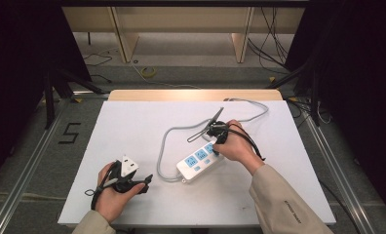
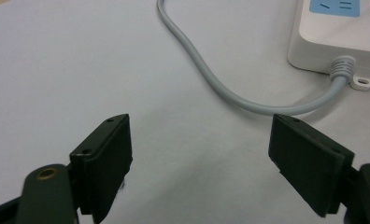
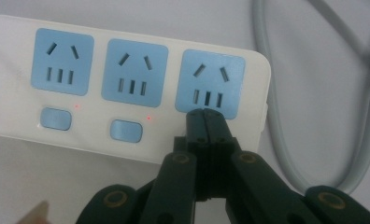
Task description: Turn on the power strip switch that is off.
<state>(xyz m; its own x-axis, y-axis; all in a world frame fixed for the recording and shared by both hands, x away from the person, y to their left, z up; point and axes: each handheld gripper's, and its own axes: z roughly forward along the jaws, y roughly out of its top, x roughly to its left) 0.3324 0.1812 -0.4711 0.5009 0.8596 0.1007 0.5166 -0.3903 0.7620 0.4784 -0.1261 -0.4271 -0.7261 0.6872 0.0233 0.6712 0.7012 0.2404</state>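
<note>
A white table [image 1: 132, 126] fills the middle of the room, a person's two forearms reaching onto it from its near edge, each hand holding a black two-jaw gripper. A white power strip [image 1: 200, 161] with three pale blue sockets lies slightly right of the table's centre, set at a slant, and its grey cable [image 1: 164, 146] loops out from the strip's near end, curls back across the tabletop and runs off toward the far right corner. The right hand [image 1: 237, 146], in a beige sleeve [image 1: 279, 204], holds the right gripper [image 1: 214, 140] down over the far end of the strip; in the right gripper view its jaws are pressed flat together with nothing between them, their tips [image 3: 205, 116] sitting at the lower edge of the end socket [image 3: 209, 85], where a switch button would be on that socket's side. Two other sockets each have a blue button [image 3: 125, 130] below and a small red light [image 3: 148, 118] glowing beside it. The left hand [image 1: 114, 192] rests near the table's front left, well apart from the strip, and the left gripper [image 1: 149, 179] points toward it; in the left gripper view its jaws stand wide apart above bare tabletop, with the cable [image 2: 248, 100] curving past just beyond them to the strip's corner [image 2: 335, 44].
</note>
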